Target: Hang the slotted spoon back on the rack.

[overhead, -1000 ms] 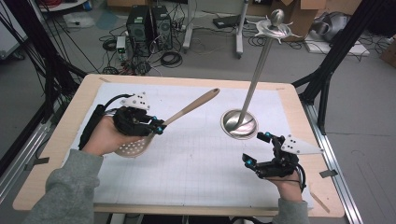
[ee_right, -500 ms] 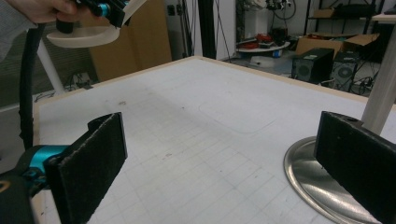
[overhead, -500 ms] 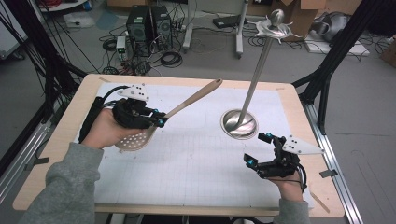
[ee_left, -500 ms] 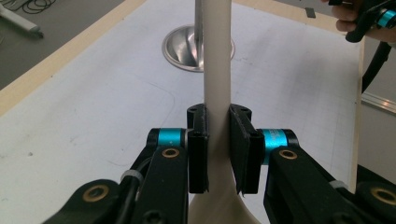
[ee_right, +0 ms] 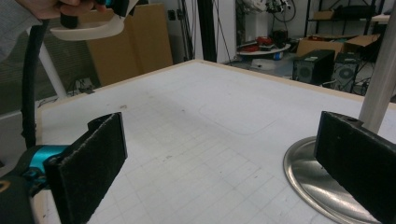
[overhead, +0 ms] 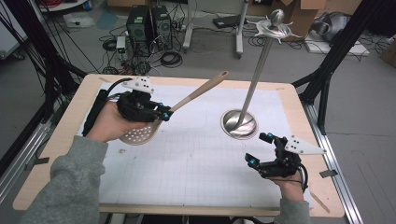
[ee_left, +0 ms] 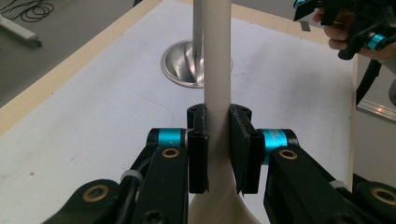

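Step in hand: carrying a slotted wooden spoon (overhead: 154, 125) toward the metal utensil stand (overhead: 239, 123), most likely to hang it on one of the hooks at the top (overhead: 275, 27).
Left gripper (overhead: 161, 114): jaws closed tight on the spoon's handle just above the bowl; in the left gripper view the pale handle (ee_left: 217, 60) runs straight up between the two pads.
Spoon: lifted off the table over its left half, perforated bowl low beside the left hand (overhead: 109, 125), handle slanting up and away toward the far edge, its tip short of the stand's pole.
Right gripper (overhead: 261, 151): jaws wide apart, holding nothing, hovering near the right edge just in front of the stand's round base; its own view shows the base (ee_right: 322, 186) beyond the jaws.
Stand: upright on the right half of the table (overhead: 65, 135), nearer the far edge, base flat on the white gridded mat.
Next move, as I judge it: raise the spoon well higher and swing the handle end up to hook level; the right gripper could steady the pole or base so that the stand does not tip.
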A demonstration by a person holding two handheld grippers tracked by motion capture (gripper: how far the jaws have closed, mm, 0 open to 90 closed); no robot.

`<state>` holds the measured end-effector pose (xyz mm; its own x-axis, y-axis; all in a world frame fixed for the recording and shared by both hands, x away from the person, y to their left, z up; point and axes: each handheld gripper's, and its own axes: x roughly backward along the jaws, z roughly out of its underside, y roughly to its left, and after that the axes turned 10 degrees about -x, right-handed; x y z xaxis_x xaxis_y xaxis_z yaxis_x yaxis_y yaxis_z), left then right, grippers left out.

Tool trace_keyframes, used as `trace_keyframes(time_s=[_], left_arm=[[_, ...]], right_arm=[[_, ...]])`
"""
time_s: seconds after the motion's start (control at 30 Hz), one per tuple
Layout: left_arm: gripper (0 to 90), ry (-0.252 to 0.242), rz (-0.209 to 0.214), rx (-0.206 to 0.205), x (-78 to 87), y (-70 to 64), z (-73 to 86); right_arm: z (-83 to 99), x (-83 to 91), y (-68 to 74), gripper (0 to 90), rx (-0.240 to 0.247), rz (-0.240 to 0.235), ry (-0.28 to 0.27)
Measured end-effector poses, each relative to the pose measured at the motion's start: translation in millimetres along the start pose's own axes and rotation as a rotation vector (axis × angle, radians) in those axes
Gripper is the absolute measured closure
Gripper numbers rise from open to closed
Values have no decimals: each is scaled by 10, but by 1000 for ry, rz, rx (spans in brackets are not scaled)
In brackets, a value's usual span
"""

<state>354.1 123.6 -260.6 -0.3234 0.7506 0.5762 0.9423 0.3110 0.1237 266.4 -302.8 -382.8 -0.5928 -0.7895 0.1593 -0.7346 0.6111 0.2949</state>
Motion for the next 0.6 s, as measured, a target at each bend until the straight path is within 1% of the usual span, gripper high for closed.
trace_keyframes(time_s=[0.07,0.17,0.33,0.43,0.47,0.6], left_arm=[[778,8,3,-3,-35,-5,-27],[778,10,10,-10,-66,9,-76],[778,-9,13,-16,-77,35,-152],[778,-14,14,-21,-73,55,-191],[778,-21,14,-21,-70,61,-200],[778,-32,9,-24,-37,81,-248]], right_arm=[[1,8,-2,15,-7,1,2],[7,23,-8,15,-6,3,2],[13,55,-36,15,-12,9,-5],[20,71,-49,15,-24,15,-5],[21,69,-61,15,-16,15,-8],[26,76,-67,15,-21,15,-9]])
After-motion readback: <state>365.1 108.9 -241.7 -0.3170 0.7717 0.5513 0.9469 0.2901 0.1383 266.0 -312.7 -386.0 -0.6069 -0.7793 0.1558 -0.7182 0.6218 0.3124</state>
